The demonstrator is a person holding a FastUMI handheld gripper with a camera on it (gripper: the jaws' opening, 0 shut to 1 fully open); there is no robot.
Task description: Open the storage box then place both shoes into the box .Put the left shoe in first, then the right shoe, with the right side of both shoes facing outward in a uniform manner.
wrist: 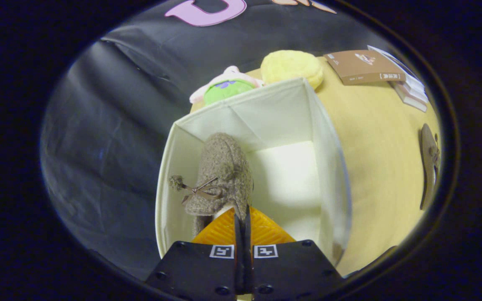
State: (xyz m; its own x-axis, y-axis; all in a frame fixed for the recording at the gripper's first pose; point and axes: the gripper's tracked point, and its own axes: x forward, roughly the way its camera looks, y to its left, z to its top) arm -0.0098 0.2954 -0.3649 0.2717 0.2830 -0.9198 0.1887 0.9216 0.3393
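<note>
A white fabric storage box stands open on the wooden table, straight ahead of my fingers. A grey-brown fuzzy shoe with a brown bow and a pom-pom hangs inside the box against its left wall, toe pointing away from me. My gripper is shut, its orange fingers pinching the rim of the shoe's opening. To the right of the shoe, the box's white floor is bare. The second shoe lies on the table far off to the right of the box.
Behind the box sit a green and pink plush toy and a yellow plush cushion. A brown book and a stack of books lie at the table's far right. Bare tabletop runs between box and second shoe.
</note>
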